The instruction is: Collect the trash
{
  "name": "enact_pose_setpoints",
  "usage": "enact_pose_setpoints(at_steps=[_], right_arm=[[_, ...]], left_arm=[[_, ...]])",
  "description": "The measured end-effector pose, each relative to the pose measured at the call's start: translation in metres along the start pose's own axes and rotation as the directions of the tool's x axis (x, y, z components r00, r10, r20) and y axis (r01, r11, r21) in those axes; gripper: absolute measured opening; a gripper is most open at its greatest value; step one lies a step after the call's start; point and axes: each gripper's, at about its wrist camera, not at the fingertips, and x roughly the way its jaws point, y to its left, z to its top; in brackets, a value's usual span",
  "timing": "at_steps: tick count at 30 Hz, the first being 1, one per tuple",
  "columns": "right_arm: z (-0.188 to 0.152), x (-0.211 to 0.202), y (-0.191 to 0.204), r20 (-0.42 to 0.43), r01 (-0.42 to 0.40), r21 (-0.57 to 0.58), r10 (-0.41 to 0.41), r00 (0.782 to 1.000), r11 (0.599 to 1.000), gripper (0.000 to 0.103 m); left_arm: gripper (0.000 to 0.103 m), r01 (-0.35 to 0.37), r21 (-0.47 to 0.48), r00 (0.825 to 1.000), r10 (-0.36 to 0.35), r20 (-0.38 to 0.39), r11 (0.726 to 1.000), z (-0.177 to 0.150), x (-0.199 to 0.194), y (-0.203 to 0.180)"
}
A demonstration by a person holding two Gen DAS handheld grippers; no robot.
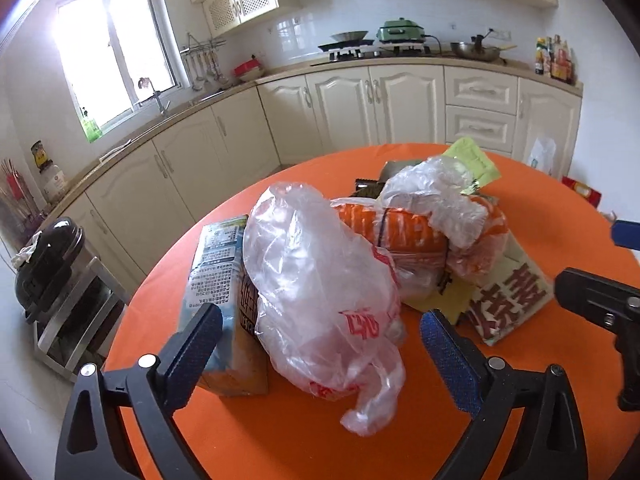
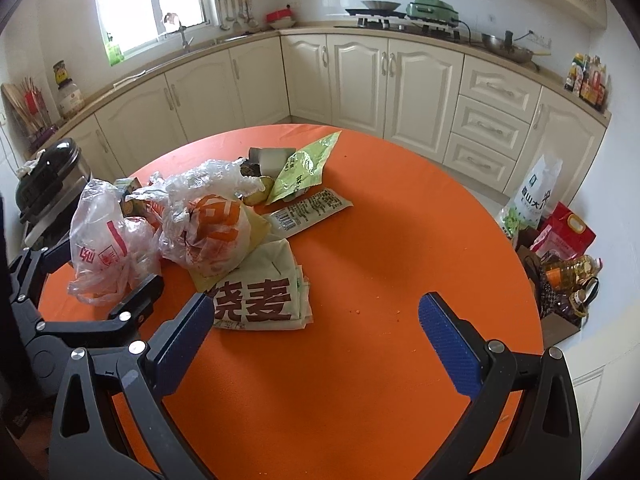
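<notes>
The left hand-held gripper (image 1: pixel 320 344) stands wide with the clear plastic bag (image 1: pixel 320 280) between its pads, ungripped: the reach step. The right hand-held gripper (image 2: pixel 316 332), also wide and empty, hovers over bare orange tabletop (image 2: pixel 360 240), trash at 10 o'clock. Next, close on the bag.

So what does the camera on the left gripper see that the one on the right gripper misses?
Only the left wrist view shows the printed side of the carton, lying beside the clear bag.

Only the right wrist view shows the sacks and oil bottle on the floor, the barcoded wrapper, and a wide bare stretch of the orange table.

Both show the clear plastic bag with red print, the orange-printed bag, the green packet and the open left gripper.
</notes>
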Motion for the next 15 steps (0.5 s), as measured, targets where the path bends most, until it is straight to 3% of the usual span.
enact_pose_setpoints(at_steps=[4,7,9,11,13,15], right_arm=[[0.001,0.001,0.004,-0.005,0.004,-0.012,-0.004,1.0,1.0,0.103],[0.001,0.007,0.009,-0.025,-0.006,-0.021,0.005,1.0,1.0,0.103],[0.0,0.014,0.014,-0.037,-0.012,-0.039,0.01,0.999,0.999,0.103],[0.001,0.025,0.02,-0.055,-0.009,-0.058,0.006,0.998,0.998,0.103],[0.002,0.035,0.025,-0.071,-0.016,-0.072,0.01,0.997,0.997,0.102],[0.002,0.045,0.025,-0.093,-0.018,-0.071,0.011,0.996,0.997,0.102]], left_arm=[[0.095,0.022,-0.034,1.0,-0.022,0.011,0.999,0.004,0.022,-0.007],[0.084,0.017,-0.002,1.0,-0.017,0.022,1.0,-0.005,0.029,-0.011],[0.082,0.026,0.003,0.999,-0.026,0.028,1.0,-0.01,0.027,-0.011],[0.075,0.037,0.004,0.999,-0.037,0.036,0.999,-0.019,0.022,-0.005],[0.053,0.059,0.008,0.997,-0.059,0.049,0.998,-0.03,0.014,-0.001],[0.051,0.098,-0.017,0.994,-0.098,0.04,0.995,-0.035,0.011,0.006]])
